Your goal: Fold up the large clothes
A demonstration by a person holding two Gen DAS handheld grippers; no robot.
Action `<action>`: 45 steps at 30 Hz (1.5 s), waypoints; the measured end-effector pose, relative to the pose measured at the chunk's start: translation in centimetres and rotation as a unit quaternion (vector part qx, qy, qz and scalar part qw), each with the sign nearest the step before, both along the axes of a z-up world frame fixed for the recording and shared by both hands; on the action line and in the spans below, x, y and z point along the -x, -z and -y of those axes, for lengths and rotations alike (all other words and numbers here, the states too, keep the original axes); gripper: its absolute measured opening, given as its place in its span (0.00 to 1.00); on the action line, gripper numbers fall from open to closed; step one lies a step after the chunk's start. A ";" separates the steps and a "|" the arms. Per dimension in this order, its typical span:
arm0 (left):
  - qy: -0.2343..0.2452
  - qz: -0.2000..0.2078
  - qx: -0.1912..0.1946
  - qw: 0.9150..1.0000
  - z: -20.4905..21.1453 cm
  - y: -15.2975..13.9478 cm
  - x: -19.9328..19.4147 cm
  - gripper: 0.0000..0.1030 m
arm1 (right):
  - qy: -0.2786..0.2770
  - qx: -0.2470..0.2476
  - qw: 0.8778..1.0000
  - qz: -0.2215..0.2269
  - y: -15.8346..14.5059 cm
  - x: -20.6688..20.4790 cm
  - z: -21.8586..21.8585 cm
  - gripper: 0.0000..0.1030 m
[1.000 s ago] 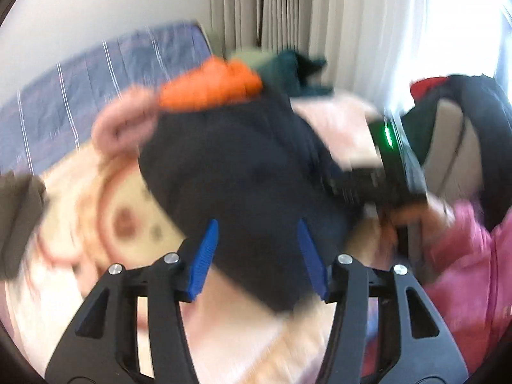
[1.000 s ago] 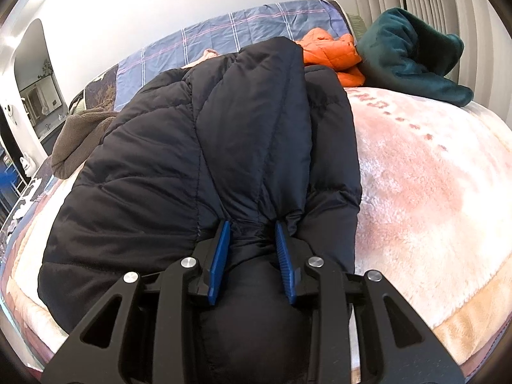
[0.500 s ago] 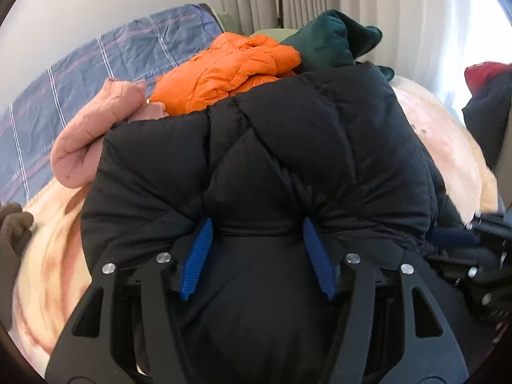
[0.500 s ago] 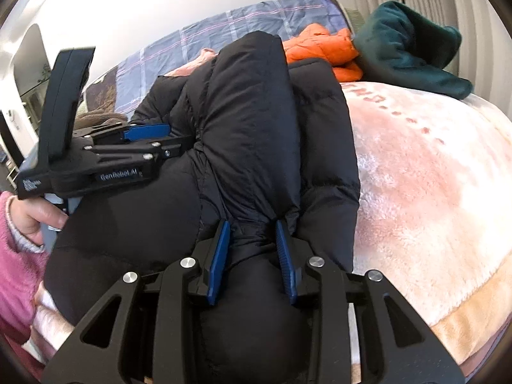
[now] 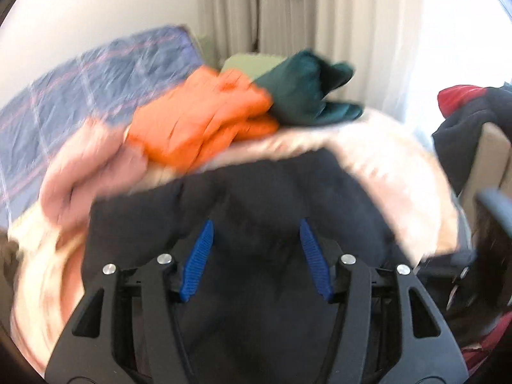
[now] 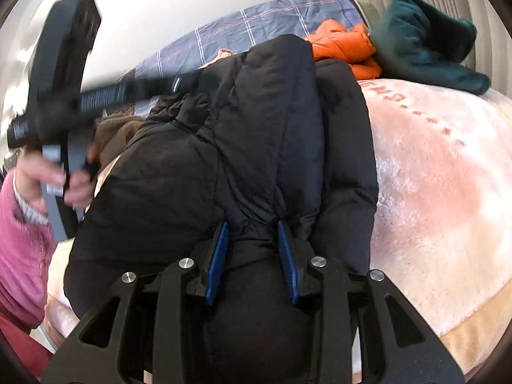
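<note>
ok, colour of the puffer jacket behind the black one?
Orange; it shows sharpest in the right wrist view.

A plain white wall (image 6: 166, 3) fills the upper left of both views. Pale pleated curtains (image 5: 288, 16) hang at the top centre of the left view, with bright daylight (image 5: 460, 32) washing out the upper right. A bed spreads across the middle, covered by a fluffy pink blanket (image 6: 441, 166) with a tan border, and a blue plaid quilt (image 5: 80, 96) lies against the wall behind it.
</note>
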State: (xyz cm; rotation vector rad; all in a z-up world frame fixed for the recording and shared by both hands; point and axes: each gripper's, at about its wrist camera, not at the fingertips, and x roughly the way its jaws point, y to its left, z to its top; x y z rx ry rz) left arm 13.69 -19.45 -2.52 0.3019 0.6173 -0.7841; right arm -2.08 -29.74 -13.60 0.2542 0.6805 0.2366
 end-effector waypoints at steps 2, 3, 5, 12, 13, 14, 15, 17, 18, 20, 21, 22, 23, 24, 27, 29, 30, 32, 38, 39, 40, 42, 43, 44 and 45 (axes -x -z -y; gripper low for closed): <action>0.018 0.008 -0.009 1.000 2.5 -0.6 -0.8 0.56 | -0.001 0.002 1.000 0.001 0.0 0.0 0.0 0.33; 0.024 0.001 -0.022 0.999 3.9 -0.2 -1.5 0.57 | -0.002 0.003 1.000 0.001 0.1 0.1 0.1 0.33; 0.026 -0.027 -0.076 0.996 6.6 2.6 -3.3 0.64 | 0.002 -0.001 1.000 0.002 0.1 0.2 0.4 0.33; 0.010 -0.082 -0.102 0.991 7.9 7.0 -5.9 0.67 | 0.008 -0.025 1.000 -0.003 0.4 0.0 1.4 0.33; 0.009 -0.083 -0.099 0.992 7.7 7.0 -5.8 0.67 | 0.008 -0.018 1.000 -0.002 0.4 -0.1 1.3 0.33; 0.009 -0.083 -0.096 0.992 7.6 7.1 -5.8 0.67 | 0.010 -0.011 1.000 0.000 0.3 -0.2 1.1 0.33; 0.008 -0.082 -0.095 0.992 7.5 7.1 -5.8 0.67 | 0.011 -0.007 1.000 0.002 0.3 -0.1 0.9 0.33; 0.006 -0.079 -0.095 0.992 7.5 7.3 -5.6 0.67 | 0.013 -0.002 1.000 0.002 0.4 0.1 0.8 0.34; 0.005 -0.077 -0.095 0.992 7.4 7.2 -5.6 0.67 | 0.013 -0.001 1.000 0.002 0.4 0.1 0.8 0.34; 0.005 -0.075 -0.094 0.993 7.3 7.2 -5.4 0.67 | 0.014 0.000 1.000 0.003 0.2 0.4 1.0 0.34; 0.005 -0.076 -0.094 0.993 7.3 7.2 -5.4 0.67 | 0.014 0.001 1.000 0.003 0.2 0.6 0.9 0.34; 0.004 -0.076 -0.092 0.993 7.2 7.2 -5.4 0.67 | 0.014 0.002 1.000 0.004 0.1 0.8 0.8 0.35; 0.004 -0.076 -0.092 0.993 7.2 7.2 -5.4 0.67 | 0.012 0.002 1.000 0.006 0.0 1.0 1.1 0.36; 0.003 -0.075 -0.091 0.993 7.1 7.1 -5.3 0.67 | 0.011 0.001 1.000 0.006 -0.1 1.4 1.2 0.39; -0.001 -0.074 -0.087 0.993 6.9 7.0 -5.3 0.67 | -0.002 -0.040 0.999 0.009 -1.3 1.7 2.9 0.51; -0.002 -0.072 -0.084 0.994 6.8 7.0 -5.2 0.67 | 0.016 -0.075 0.997 0.025 -2.5 2.1 5.1 0.58; -0.002 -0.071 -0.082 0.994 6.7 6.9 -5.2 0.67 | 0.028 -0.086 0.995 0.030 -3.0 2.1 6.1 0.59; -0.003 -0.067 -0.078 0.995 6.6 6.8 -5.1 0.67 | 0.054 -0.114 0.992 0.026 -3.4 1.4 8.3 0.61; -0.006 -0.051 -0.050 0.997 5.3 5.7 -4.3 0.68 | 0.011 -0.133 0.989 -0.057 -0.8 -4.5 8.0 0.70; -0.006 -0.057 -0.042 0.998 4.9 5.6 -4.5 0.68 | 0.012 -0.126 0.989 -0.071 -0.3 -5.4 7.7 0.72; -0.006 -0.061 -0.038 0.997 4.7 5.6 -4.6 0.68 | 0.012 -0.124 0.989 -0.079 0.1 -5.9 7.6 0.74; -0.007 -0.066 -0.033 0.997 4.5 5.5 -4.7 0.69 | 0.011 -0.131 0.987 -0.088 0.6 -6.8 7.6 0.76; -0.007 -0.068 -0.031 0.997 4.4 5.5 -4.8 0.69 | 0.009 -0.133 0.987 -0.088 0.6 -7.0 7.7 0.77; -0.007 -0.068 -0.030 0.997 4.5 5.6 -4.8 0.69 | 0.008 -0.134 0.987 -0.089 0.6 -7.1 7.7 0.77; -0.007 -0.069 -0.029 0.997 4.5 5.6 -4.8 0.69 | 0.005 -0.137 0.987 -0.089 0.6 -7.3 7.8 0.77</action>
